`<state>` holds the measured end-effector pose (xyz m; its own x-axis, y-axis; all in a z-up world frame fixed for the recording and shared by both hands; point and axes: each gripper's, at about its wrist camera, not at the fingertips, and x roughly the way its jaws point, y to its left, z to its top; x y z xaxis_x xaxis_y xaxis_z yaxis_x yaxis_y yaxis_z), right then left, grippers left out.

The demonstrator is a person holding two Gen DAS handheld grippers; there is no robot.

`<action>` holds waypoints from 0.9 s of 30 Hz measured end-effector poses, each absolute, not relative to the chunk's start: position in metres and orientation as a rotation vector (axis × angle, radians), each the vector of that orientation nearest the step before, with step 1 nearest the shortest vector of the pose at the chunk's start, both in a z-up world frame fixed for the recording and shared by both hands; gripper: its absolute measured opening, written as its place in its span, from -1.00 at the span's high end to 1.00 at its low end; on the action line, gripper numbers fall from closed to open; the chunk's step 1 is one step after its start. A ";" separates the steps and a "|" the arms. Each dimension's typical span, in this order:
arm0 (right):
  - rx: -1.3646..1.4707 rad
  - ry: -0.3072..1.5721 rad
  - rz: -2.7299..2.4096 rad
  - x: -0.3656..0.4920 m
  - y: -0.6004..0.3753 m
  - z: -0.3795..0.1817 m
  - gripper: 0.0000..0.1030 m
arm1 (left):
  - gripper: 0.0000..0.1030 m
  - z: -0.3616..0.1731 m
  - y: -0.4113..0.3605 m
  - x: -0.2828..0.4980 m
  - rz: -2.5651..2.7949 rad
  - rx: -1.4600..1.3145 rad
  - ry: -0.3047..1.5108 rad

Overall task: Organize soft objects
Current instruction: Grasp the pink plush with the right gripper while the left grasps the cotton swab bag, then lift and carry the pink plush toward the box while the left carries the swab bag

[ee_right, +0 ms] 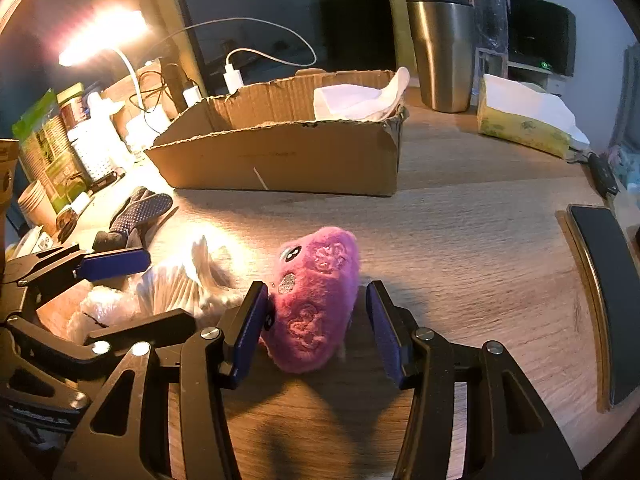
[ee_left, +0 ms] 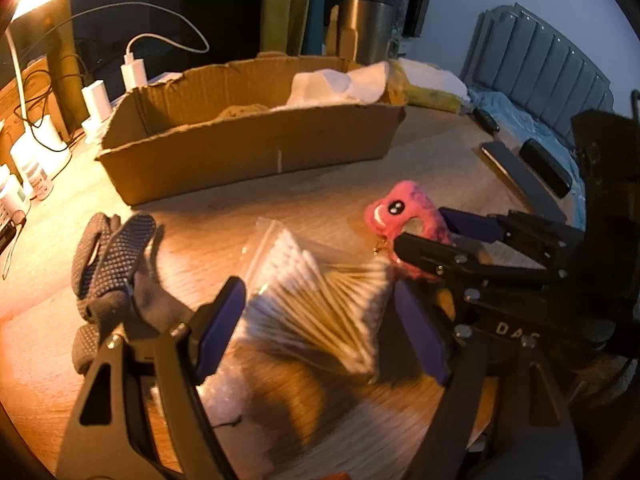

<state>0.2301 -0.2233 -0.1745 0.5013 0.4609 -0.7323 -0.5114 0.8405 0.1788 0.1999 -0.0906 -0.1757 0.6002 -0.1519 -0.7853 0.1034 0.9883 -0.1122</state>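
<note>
Both grippers low over the counter [ee_right: 460, 216].
Left gripper [ee_left: 320, 316] jaws open astride the swabs [ee_left: 316, 304]; right gripper [ee_right: 316, 332] jaws open around the plush [ee_right: 316, 300].

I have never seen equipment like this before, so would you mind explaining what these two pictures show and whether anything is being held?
There is no robot here: a person holds a two-finger gripper in each hand, and each carries a wide-angle camera looking along its fingers. One picture comes from the left gripper, the other from the right gripper.

On the wooden table lie a bag of cotton swabs, a pink plush toy and a dark dotted glove. Behind them stands a cardboard box with white cloth inside, and a steel cup.

The left gripper straddles the swab bag with its jaws apart. The right gripper straddles the plush; its left pad looks about at the fur, the other stands clear. Nothing appears gripped yet.
</note>
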 end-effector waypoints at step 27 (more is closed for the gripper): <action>-0.032 0.855 0.706 0.232 -0.248 -0.178 0.24 | -0.64 -0.201 -0.100 0.216 -0.006 -0.025 0.976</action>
